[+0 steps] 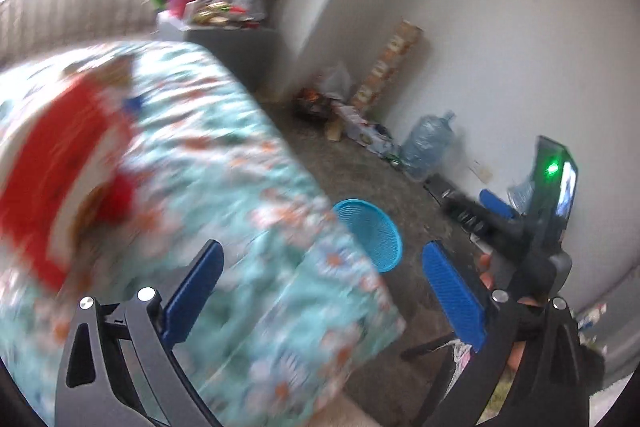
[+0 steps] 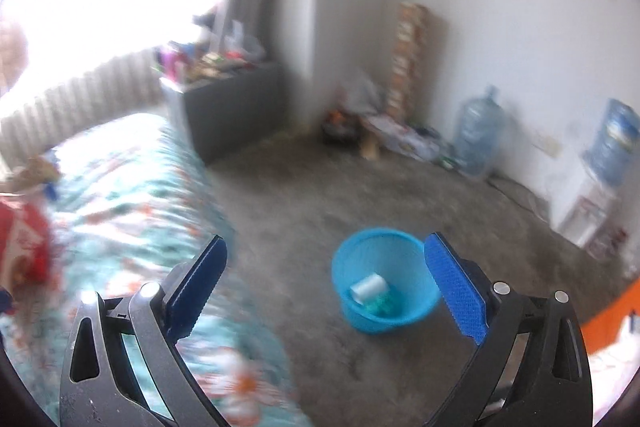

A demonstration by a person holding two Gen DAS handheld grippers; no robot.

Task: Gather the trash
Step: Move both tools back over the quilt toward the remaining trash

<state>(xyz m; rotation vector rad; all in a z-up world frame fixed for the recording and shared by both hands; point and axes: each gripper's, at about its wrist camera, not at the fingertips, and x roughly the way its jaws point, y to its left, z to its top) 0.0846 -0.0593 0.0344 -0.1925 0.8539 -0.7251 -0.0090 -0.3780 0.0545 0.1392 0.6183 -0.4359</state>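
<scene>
Trash sits in the blue basket (image 2: pixel 384 279) on the floor: from my right gripper's (image 2: pixel 325 287) camera I make out a white cylinder-like piece (image 2: pixel 369 287) and something teal (image 2: pixel 382 305) lying at its bottom. Both my grippers are empty, with their blue pads spread wide and nothing between them; the left gripper (image 1: pixel 322 293) hangs over the corner of the bed with the flowered cover (image 1: pixel 224 163), and the right one points down toward the basket, which appears just inside its right pad. Out past the left gripper the basket shows again, half hidden behind the edge of the bed. Farther out on the bed lies a red packet or wrapper (image 1: pixel 60 179), blurred, which I judge may be the next piece to fetch, though I cannot say for certain it is rubbish. Along the far wall there are water jugs (image 2: pixel 478 131) and a scatter of boxes and bags (image 2: pixel 372 123). So I reckon at least a couple of pieces are binned, and more remains to gather.
</scene>
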